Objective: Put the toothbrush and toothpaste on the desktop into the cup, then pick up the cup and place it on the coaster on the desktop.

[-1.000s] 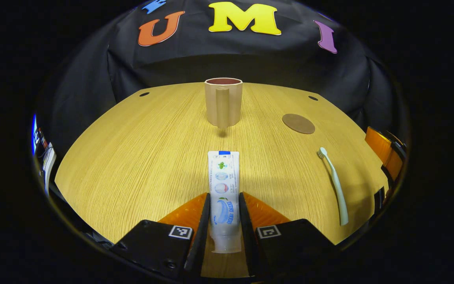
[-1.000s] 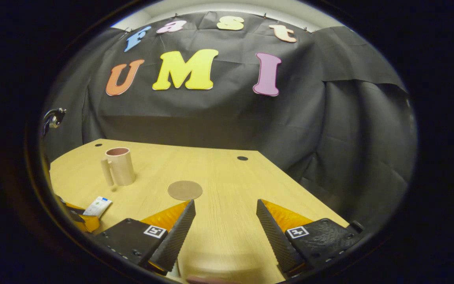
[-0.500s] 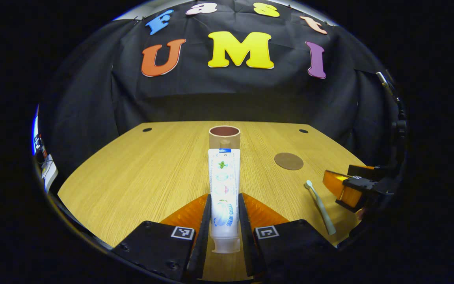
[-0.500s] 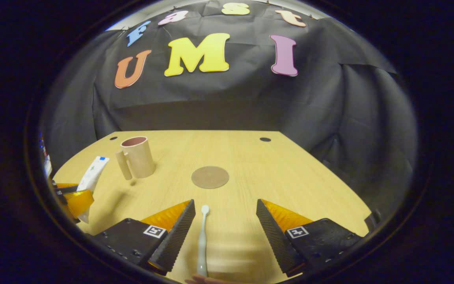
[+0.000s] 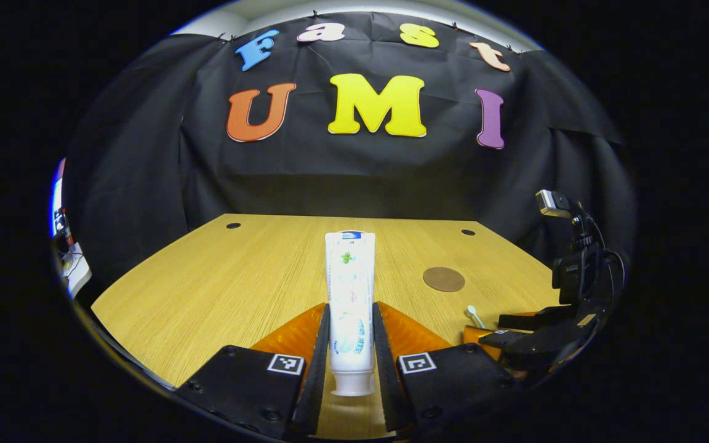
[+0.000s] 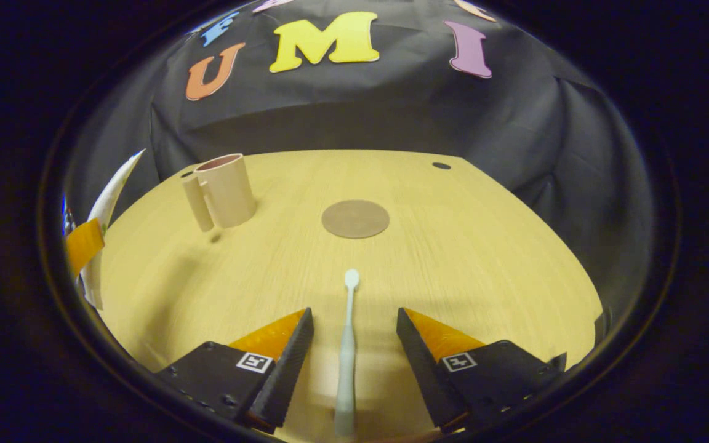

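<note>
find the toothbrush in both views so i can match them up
Left gripper view: toothbrush, only its head end peeking out low right, beside the right gripper.
Right gripper view: toothbrush lies bottom centre on the table, between that gripper's open fingers.
Shared landmark: the round coaster just beyond its head.

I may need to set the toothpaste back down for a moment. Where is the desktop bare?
Bare wood on the desktop lies right of the coaster, and between the cup and the near edge. It is crowded by the toothbrush, which lies between the right gripper's open fingers.
</note>
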A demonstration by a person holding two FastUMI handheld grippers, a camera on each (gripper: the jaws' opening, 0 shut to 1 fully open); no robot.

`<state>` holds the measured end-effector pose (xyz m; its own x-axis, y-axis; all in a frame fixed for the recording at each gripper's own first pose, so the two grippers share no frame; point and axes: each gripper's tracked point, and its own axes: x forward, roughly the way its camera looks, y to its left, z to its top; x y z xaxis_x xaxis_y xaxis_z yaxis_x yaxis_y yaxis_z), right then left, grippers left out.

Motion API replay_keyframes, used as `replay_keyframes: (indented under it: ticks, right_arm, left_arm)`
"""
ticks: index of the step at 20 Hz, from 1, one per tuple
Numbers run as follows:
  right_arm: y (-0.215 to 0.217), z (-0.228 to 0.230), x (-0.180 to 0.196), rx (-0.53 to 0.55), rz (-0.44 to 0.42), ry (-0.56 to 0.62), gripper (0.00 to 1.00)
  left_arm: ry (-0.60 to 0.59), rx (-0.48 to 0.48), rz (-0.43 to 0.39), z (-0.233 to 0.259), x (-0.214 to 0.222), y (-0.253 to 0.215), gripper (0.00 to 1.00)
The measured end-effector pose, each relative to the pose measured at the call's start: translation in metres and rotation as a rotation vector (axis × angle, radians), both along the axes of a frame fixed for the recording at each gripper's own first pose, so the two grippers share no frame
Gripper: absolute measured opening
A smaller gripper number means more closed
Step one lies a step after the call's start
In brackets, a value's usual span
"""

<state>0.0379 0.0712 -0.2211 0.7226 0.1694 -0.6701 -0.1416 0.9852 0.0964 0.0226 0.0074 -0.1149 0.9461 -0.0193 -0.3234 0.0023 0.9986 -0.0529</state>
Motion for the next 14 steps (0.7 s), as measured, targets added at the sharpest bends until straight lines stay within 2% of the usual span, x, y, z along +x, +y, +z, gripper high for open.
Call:
replay_keyframes:
  ticks: [1, 2, 3, 4, 5, 6, 7, 8, 10, 14]
  right_arm:
    - [0.0049, -0.0022, -0.0030, -0.003, 0.023, 0.009, 0.82]
    - [0.0086, -0.0020, -0.0030, 0.010, 0.036, 0.011, 0.71]
    - [0.0090, -0.0025, -0.0024, 0.017, 0.035, 0.019, 0.65]
    - [0.0084, -0.0016, -0.0007, 0.030, 0.028, 0.025, 0.48]
    - [0.0090, -0.0017, 0.0000, 0.043, 0.026, 0.026, 0.48]
    - [0.0078, -0.0038, 0.0025, 0.058, 0.013, 0.022, 0.43]
    - [0.0064, -0.0031, 0.0021, 0.062, 0.011, 0.024, 0.31]
    - [0.0015, -0.0074, 0.0059, 0.036, -0.007, 0.003, 0.29]
    - [0.0020, -0.0049, 0.0052, -0.003, 0.009, -0.025, 0.03]
    - [-0.0004, -0.0011, 0.0041, -0.012, 0.029, -0.064, 0.01]
  left_arm:
    - [0.009, -0.005, 0.000, -0.0024, -0.0013, 0.0000, 0.46]
    - [0.013, -0.005, 0.001, -0.0028, -0.0018, 0.0002, 0.42]
    - [0.015, -0.003, 0.004, -0.0032, -0.0017, 0.0022, 0.42]
    - [0.015, -0.001, 0.008, -0.0029, -0.0024, 0.0030, 0.42]
    - [0.014, -0.001, 0.009, -0.0030, -0.0015, 0.0030, 0.42]
    - [0.015, -0.001, 0.010, -0.0039, -0.0012, 0.0034, 0.42]
    - [0.018, -0.002, 0.008, -0.0051, -0.0009, 0.0028, 0.42]
    - [0.021, -0.002, 0.006, -0.0056, -0.0015, 0.0018, 0.42]
    - [0.026, -0.005, 0.002, -0.0077, -0.0001, 0.0015, 0.42]
    - [0.022, -0.004, 0.007, -0.0064, 0.0013, 0.0015, 0.42]
